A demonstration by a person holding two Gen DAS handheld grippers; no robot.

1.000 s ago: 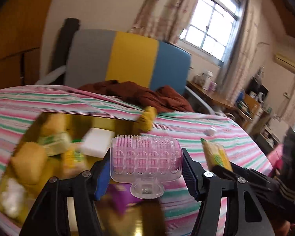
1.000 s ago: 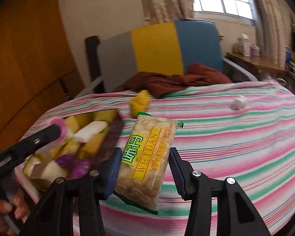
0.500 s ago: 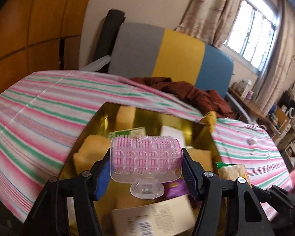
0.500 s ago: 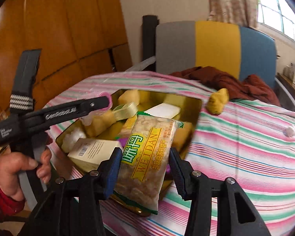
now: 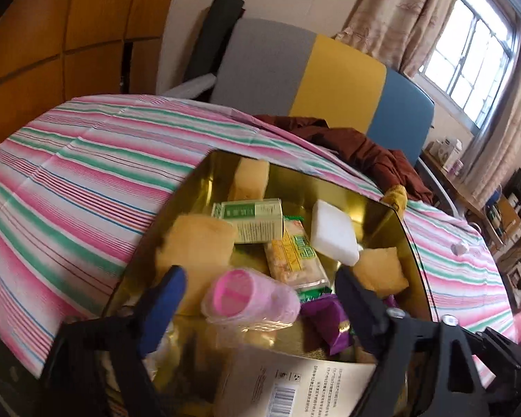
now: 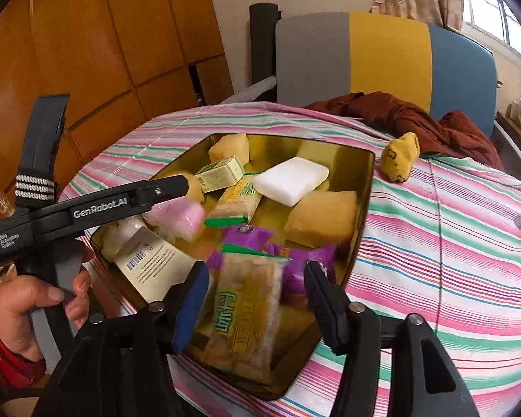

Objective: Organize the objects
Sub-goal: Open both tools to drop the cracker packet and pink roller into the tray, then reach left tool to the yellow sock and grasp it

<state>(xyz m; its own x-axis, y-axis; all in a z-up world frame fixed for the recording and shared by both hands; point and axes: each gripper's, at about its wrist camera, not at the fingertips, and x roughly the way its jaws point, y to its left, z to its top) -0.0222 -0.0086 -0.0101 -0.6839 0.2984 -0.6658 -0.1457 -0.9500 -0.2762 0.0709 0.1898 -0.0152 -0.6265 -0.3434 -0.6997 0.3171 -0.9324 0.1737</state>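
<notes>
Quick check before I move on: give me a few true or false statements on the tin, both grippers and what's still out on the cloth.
1. The left gripper is clamped on the pink roller. False: its fingers have just spread and the roller lies free between them.
2. The gold tin holds a white block. True.
3. The tin is empty. False: it holds many items.
4. A yellow sock lies on the striped cloth outside the tin. True.
5. The right gripper has nothing between its fingers. False: the snack packet is there, over the tin.
</notes>
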